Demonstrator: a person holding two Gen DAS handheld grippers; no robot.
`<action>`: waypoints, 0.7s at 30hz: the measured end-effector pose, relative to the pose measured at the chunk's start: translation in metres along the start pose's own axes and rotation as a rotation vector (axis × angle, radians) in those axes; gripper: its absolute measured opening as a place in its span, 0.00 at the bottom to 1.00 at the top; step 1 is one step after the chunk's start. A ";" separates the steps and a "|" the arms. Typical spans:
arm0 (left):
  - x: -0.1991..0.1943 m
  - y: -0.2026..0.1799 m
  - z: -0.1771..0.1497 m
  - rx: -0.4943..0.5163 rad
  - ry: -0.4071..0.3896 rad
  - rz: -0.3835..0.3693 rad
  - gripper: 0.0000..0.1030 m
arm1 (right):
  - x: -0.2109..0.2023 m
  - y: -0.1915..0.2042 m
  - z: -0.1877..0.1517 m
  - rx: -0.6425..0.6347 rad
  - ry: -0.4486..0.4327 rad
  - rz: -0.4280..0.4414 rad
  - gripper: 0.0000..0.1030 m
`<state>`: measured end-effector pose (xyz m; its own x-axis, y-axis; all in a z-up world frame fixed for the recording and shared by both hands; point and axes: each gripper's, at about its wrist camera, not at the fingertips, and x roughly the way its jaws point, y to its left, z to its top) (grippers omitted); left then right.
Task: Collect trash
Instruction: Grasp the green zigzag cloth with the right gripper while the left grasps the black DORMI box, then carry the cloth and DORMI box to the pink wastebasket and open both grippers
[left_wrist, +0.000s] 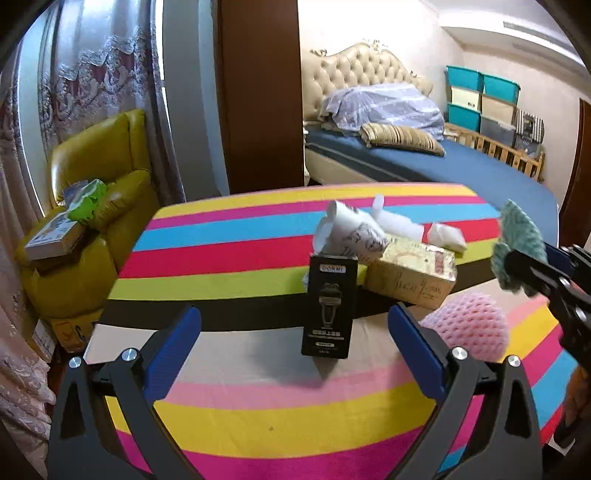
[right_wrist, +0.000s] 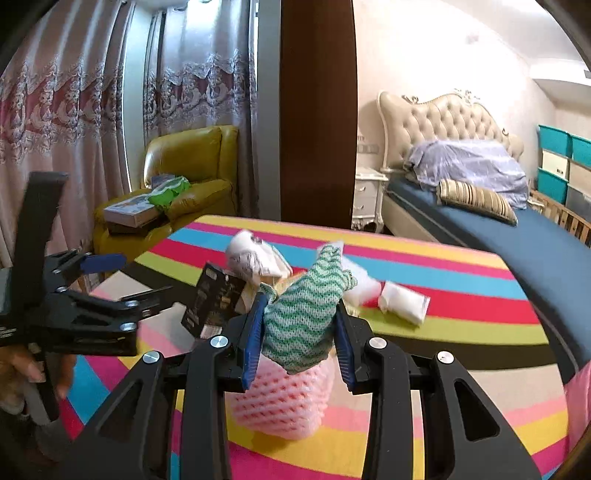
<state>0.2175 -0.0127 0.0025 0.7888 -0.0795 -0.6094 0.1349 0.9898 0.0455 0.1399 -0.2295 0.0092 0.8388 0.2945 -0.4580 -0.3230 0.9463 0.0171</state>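
Note:
My right gripper (right_wrist: 299, 325) is shut on a green-and-white cloth (right_wrist: 303, 314) and holds it above a pink foam net (right_wrist: 284, 402). In the left wrist view the cloth (left_wrist: 521, 240) hangs from the right gripper (left_wrist: 517, 262) at the right edge. My left gripper (left_wrist: 293, 332) is open and empty just above the striped table (left_wrist: 258, 406), facing an upright black box (left_wrist: 328, 306). Behind the box lie a gold box (left_wrist: 413, 273), a printed paper cup (left_wrist: 354, 236) and crumpled white tissue (left_wrist: 443, 232). The pink foam net (left_wrist: 469, 325) sits right of the left gripper.
A yellow armchair (left_wrist: 96, 206) with books and a green bag stands left of the table. A bed (left_wrist: 461, 166) with pillows lies beyond the far edge. A brown post (left_wrist: 258, 92) rises behind the table. Storage bins (left_wrist: 480, 99) stack at the back right.

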 end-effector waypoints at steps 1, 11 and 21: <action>0.006 -0.001 -0.001 0.003 0.004 -0.001 0.95 | 0.001 0.000 -0.003 0.000 0.007 0.000 0.33; 0.064 -0.022 -0.007 0.040 0.051 0.066 0.64 | 0.009 -0.010 -0.021 0.035 0.045 -0.008 0.34; 0.048 -0.015 -0.022 0.000 0.023 0.002 0.37 | 0.010 -0.013 -0.026 0.032 0.046 0.004 0.34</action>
<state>0.2401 -0.0290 -0.0451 0.7754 -0.0744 -0.6271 0.1330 0.9900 0.0470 0.1410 -0.2420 -0.0186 0.8162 0.2924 -0.4983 -0.3112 0.9492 0.0474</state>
